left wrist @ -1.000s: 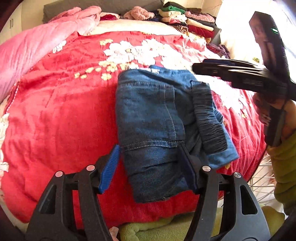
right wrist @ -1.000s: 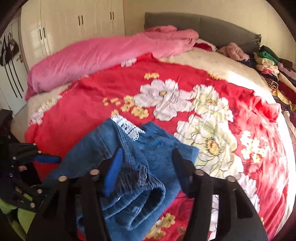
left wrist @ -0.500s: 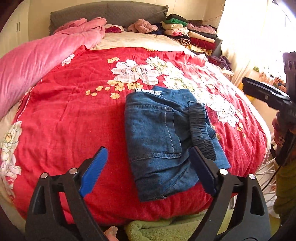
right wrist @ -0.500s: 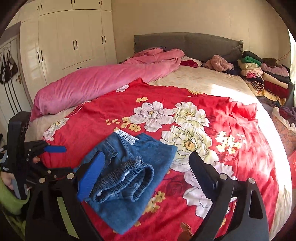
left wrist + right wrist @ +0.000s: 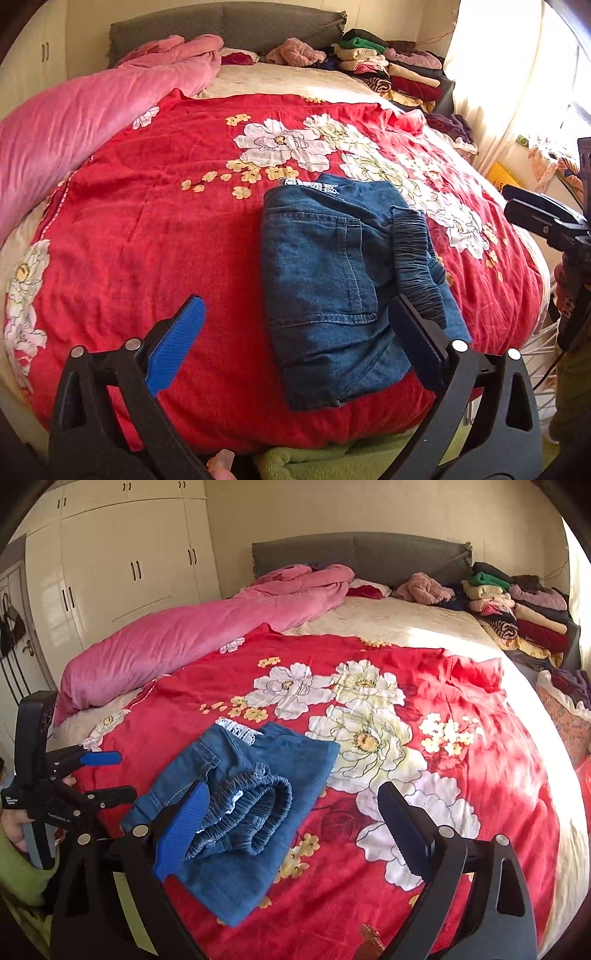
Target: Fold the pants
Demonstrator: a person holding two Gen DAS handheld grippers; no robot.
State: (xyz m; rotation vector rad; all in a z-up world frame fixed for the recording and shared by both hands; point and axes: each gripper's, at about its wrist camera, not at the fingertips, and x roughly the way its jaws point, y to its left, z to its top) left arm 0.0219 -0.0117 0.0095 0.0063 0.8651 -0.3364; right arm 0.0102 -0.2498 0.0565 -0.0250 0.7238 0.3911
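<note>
From the left wrist view, going left to right: a rolled pink duvet (image 5: 85, 122) lies along the bed's edge from nine to eleven o'clock. The red flowered blanket (image 5: 147, 236) covers the middle of the bed. The folded pants (image 5: 332, 280), blue denim, lie on that blanket just right of centre, with the gathered elastic waistband (image 5: 415, 266) turned up along their right side toward three o'clock. At one o'clock, against the grey headboard (image 5: 229, 22), a stack of folded clothes (image 5: 391, 70) stands on the bed.

The left tongs (image 5: 295, 343) are at six o'clock; their jaws are opening and stand wide apart, the near end of the pants between the blue pads but not pressed by them. The right tongs (image 5: 539, 218) show at three o'clock, off the edge of the bed and clear of the pants.

In the right wrist view the white wardrobe (image 5: 110, 565) fills ten o'clock. The right tongs (image 5: 291, 830) are spread wide over the blanket. Their left pad is in front of the waistband; I cannot tell whether it touches it. Nothing is pinched.
</note>
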